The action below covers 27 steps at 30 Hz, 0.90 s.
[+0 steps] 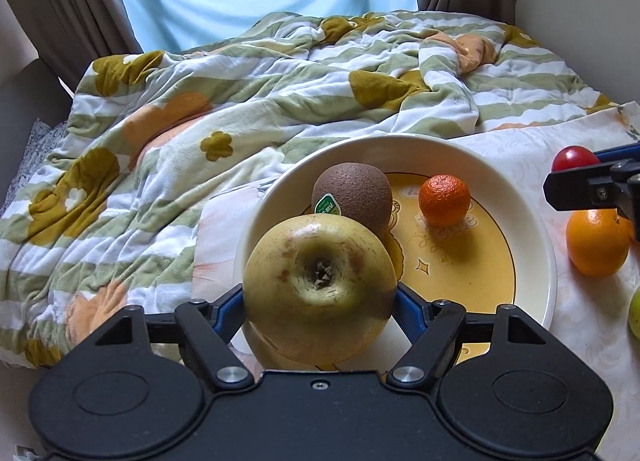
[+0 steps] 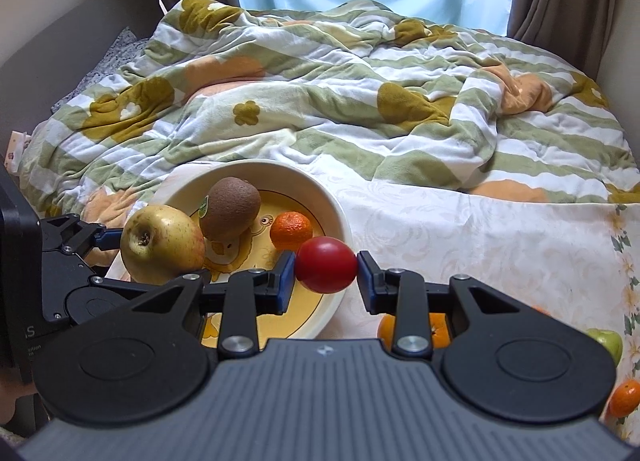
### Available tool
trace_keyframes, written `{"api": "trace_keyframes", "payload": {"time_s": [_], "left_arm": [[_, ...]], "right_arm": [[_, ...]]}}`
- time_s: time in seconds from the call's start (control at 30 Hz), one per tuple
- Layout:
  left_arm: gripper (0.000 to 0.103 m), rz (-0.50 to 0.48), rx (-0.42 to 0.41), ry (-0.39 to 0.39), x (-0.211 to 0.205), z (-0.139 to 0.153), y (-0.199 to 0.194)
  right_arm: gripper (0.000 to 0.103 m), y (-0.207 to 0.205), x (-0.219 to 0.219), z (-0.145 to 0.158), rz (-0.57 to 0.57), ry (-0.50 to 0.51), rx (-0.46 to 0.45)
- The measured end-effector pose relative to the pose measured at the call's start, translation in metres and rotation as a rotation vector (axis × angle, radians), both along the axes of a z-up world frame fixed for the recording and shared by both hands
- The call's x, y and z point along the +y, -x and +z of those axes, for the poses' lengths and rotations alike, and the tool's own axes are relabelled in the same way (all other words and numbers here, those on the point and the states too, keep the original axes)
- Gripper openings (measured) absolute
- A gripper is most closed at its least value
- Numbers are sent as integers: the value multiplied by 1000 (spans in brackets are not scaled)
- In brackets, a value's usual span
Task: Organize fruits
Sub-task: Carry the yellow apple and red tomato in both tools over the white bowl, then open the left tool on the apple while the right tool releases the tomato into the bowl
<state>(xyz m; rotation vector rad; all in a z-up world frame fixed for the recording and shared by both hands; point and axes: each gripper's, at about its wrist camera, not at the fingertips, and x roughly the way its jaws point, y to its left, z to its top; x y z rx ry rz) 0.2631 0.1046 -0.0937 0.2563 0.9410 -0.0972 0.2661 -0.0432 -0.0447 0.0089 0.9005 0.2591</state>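
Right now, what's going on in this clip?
A person is gathering fruit into a cream plate on a bed. The left tongs grip a yellow-green apple at the plate's near rim. The right tongs hold a small red fruit near the plate's right edge. A kiwi and a mandarin already sit in the plate. An orange lies outside it on the white cloth.
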Motion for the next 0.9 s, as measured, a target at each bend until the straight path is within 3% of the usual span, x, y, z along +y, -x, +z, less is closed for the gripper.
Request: {"api": "trace_keyframes", "payload": {"time_s": [0.1,0.17,0.2,0.37,0.57,0.9], "left_arm": [[83,-21,-10,1,-2,2,0],[97,-30,-49,-15,-5,8,3],[100,-32,-59,-17,-5,11,4],[100,-21,-60,-26,0,18,12],[100,31,-48,42,12,25,31],[100,42,-22,102,16,23,54]], "right_arm": [[48,-1,1,-1,-7,3,4],[48,-2,3,0,-10,5,3],[48,-2,3,1,-11,5,2],[48,-4,6,4,-1,-2,-3],[48,-8,17,2,51,-4,-1],[48,-18,40,-31,157,28,-5]]}}
